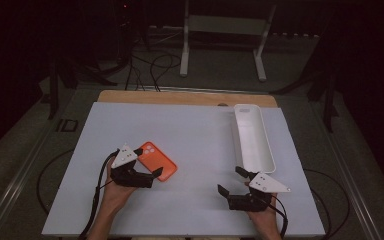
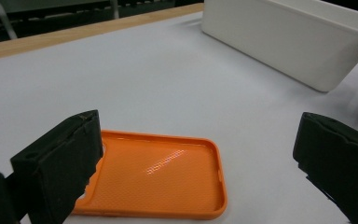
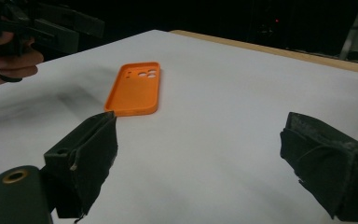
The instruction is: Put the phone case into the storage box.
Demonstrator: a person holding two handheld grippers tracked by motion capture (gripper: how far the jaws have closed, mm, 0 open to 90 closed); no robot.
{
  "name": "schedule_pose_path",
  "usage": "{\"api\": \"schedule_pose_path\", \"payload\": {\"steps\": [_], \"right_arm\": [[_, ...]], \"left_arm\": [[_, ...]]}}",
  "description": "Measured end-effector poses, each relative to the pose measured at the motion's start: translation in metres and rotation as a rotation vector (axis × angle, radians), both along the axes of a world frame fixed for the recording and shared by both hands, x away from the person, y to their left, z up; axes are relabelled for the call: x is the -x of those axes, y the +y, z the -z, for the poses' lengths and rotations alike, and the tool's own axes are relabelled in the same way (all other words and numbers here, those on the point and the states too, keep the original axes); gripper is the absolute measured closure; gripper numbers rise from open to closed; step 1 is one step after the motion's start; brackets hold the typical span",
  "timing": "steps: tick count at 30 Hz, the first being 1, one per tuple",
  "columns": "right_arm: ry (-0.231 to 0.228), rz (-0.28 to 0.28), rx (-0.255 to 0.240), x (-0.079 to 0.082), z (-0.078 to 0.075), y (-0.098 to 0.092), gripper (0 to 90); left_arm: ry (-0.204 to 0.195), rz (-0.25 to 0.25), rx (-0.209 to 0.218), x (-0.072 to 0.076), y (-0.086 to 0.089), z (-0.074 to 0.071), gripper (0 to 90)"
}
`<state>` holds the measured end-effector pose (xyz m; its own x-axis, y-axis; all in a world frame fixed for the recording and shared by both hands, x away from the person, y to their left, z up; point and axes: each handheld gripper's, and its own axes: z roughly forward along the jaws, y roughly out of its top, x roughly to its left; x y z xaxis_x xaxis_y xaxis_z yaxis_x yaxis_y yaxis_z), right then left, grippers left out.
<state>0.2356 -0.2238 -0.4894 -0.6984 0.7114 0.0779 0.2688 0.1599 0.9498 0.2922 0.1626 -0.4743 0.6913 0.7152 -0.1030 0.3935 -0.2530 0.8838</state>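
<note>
Orange phone case (image 1: 156, 161) is seen lying flat on the white table top (image 1: 195, 140), left of the middle and towards the near edge, with its hollow side up and its camera cut-outs at the far end. The left gripper (image 1: 146, 165) is held just beside the case, at its near left side, and its jaws are spread wide apart with nothing between them but the case below; in the left gripper view the case (image 2: 158, 175) is seen low between the two black jaws, one jaw overlapping its left edge, though whether it touches cannot be told. The right gripper (image 1: 232, 181) is held well apart from the case, near the right front of the table, and its jaws are likewise wide apart and empty. In the right gripper view the case (image 3: 134, 88) is seen farther off on the table, with the left hand (image 3: 7, 60) at the upper left. A long white tray (image 1: 252, 137) stands on the right side of the table, its near end just beyond the right gripper, and its wall (image 2: 279, 42) is also seen in the left gripper view.
</note>
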Motion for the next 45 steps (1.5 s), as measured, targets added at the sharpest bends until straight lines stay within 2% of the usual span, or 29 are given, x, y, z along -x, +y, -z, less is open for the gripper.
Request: {"api": "schedule_pose_path", "payload": {"steps": [9,17,21,26,31,33,37,39,45], "right_arm": [[0.0,-0.002,0.005,0.0,0.0,0.0,10.6],[-0.001,0.005,0.006,0.0,0.0,-0.001,10.7],[-0.002,0.005,0.009,0.0,0.0,-0.001,10.7],[-0.004,0.004,0.011,0.001,0.0,-0.001,10.7],[-0.001,0.007,0.01,0.001,-0.001,-0.001,10.7],[-0.002,0.006,0.009,0.001,-0.001,-0.001,10.7],[-0.004,0.009,0.011,0.001,-0.001,-0.002,10.7],[-0.005,0.009,0.012,0.001,-0.001,-0.002,10.7],[-0.002,0.01,0.013,0.001,-0.001,-0.001,10.8]], "left_arm": [[0.03,0.013,-0.011,-0.006,-0.006,0.006,5.1],[0.047,0.008,-0.037,-0.007,-0.015,0.011,14.8],[0.05,0.015,-0.055,-0.007,-0.019,0.014,24.6],[0.072,0.044,-0.067,-0.007,-0.023,0.017,47.8],[0.113,0.048,-0.102,-0.009,-0.027,0.023,68.4],[0.128,0.051,-0.118,-0.01,-0.03,0.025,73.9],[0.132,0.055,-0.155,-0.009,-0.033,0.029,85.2],[0.14,0.058,-0.158,-0.008,-0.034,0.031,89.2],[0.166,0.06,-0.184,-0.007,-0.037,0.037,90.0]]}}
